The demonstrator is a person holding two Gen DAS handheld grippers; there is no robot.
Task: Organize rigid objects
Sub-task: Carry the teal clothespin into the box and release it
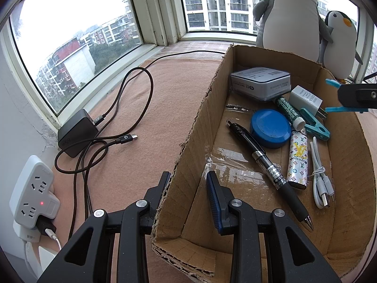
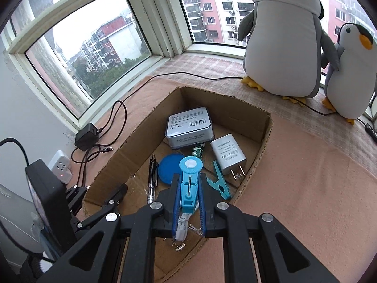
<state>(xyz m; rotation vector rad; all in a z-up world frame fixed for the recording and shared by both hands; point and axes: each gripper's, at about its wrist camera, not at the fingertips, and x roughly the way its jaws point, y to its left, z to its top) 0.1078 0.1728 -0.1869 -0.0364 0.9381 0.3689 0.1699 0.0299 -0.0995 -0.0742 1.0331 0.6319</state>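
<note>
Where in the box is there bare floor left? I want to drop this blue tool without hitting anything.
Bare floor lies in the cardboard box near corner, between the black pen and the left wall. Another strip runs beyond the white cable toward the right wall. It is crowded around the blue round lid, tin case and white charger.

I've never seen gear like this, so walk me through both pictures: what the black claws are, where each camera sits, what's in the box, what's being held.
Each black claw is a hand-held two-finger gripper with a camera looking along its fingers. The left gripper straddles the wall of the cardboard box, apparently steadying it. The right gripper hangs over the box, closed on a light blue tool with a round head. Inside lie a pen, blue round lid, tin, white charger, teal clip, lighter and white cable. Two plush penguins stand behind.
</note>
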